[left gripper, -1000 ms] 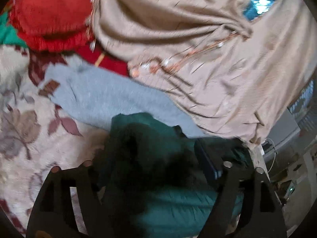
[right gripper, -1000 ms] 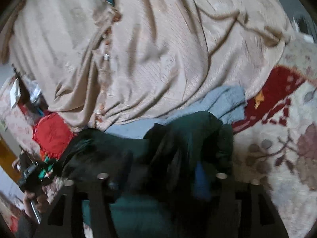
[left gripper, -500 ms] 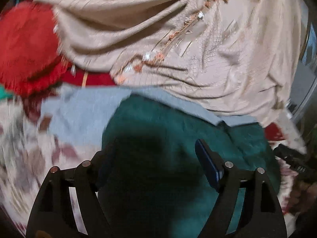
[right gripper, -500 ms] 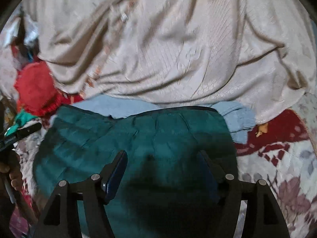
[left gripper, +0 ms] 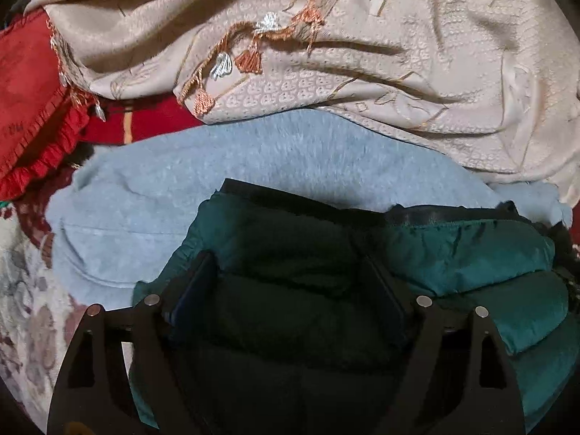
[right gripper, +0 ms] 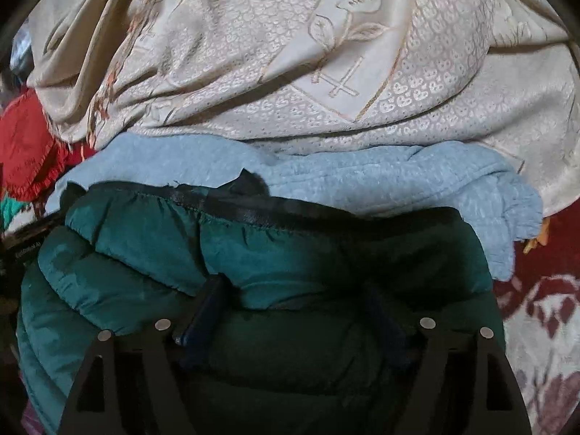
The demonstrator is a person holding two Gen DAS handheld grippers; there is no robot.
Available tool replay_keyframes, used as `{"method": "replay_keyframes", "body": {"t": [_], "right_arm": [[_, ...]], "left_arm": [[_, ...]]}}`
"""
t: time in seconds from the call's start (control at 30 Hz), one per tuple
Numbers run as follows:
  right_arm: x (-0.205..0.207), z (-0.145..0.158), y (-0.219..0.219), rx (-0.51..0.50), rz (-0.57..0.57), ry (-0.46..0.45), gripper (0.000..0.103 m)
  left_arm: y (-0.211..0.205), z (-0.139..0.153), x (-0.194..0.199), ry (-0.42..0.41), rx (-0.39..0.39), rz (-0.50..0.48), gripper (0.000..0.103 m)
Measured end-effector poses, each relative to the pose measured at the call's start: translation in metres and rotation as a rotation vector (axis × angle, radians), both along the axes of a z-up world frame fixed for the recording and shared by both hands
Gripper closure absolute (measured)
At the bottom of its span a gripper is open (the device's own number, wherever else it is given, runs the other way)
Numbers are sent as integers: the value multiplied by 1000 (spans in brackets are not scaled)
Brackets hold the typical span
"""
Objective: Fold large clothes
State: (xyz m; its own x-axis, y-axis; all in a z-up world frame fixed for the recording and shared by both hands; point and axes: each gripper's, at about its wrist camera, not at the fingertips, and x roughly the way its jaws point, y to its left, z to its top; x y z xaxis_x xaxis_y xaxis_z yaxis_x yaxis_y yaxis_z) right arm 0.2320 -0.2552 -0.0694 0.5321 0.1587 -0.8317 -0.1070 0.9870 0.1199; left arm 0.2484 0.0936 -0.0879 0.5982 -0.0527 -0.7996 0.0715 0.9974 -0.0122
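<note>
A dark green puffer jacket [left gripper: 453,250] [right gripper: 145,232] lies folded with its black-trimmed edge on a light blue fleece garment [left gripper: 253,159] [right gripper: 362,177]. My left gripper [left gripper: 286,264] points down onto the jacket's left part. Its jaws are opening, with a padded bulge of the jacket between the fingers and no firm pinch visible. My right gripper [right gripper: 293,286] sits over the jacket's right part the same way, its jaws also opening around puffy green fabric.
A large beige patterned cloth [left gripper: 398,54] [right gripper: 290,54] with orange tassels is heaped behind the blue garment. A red frilled cushion [left gripper: 25,90] [right gripper: 21,145] lies at the left. Everything rests on a floral red-and-cream cover [left gripper: 21,308] [right gripper: 543,308].
The jacket hung bunched from both grippers a second ago and now lies spread on the blue garment. Both grippers came down and nearer the pile, and their jaws stand wider.
</note>
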Motion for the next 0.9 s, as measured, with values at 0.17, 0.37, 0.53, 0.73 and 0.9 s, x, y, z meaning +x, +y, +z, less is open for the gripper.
{"method": "replay_keyframes", "body": {"t": [0.17, 0.37, 0.53, 0.73, 0.9], "right_arm": [[12, -8, -8, 33, -1, 0, 25], [12, -8, -9, 49, 6, -6, 23], [9, -8, -9, 51, 16, -7, 19], [9, 2, -1, 17, 11, 9, 20], [-39, 61, 16, -7, -39, -127, 20]], "left_arm": [[-5, -12, 12, 9, 23, 26, 18], [-8, -14, 13, 14, 40, 24, 17], [-9, -13, 11, 8, 34, 25, 17], [-5, -9, 11, 22, 34, 25, 18], [-2, 57, -37, -54, -74, -9, 18]]}}
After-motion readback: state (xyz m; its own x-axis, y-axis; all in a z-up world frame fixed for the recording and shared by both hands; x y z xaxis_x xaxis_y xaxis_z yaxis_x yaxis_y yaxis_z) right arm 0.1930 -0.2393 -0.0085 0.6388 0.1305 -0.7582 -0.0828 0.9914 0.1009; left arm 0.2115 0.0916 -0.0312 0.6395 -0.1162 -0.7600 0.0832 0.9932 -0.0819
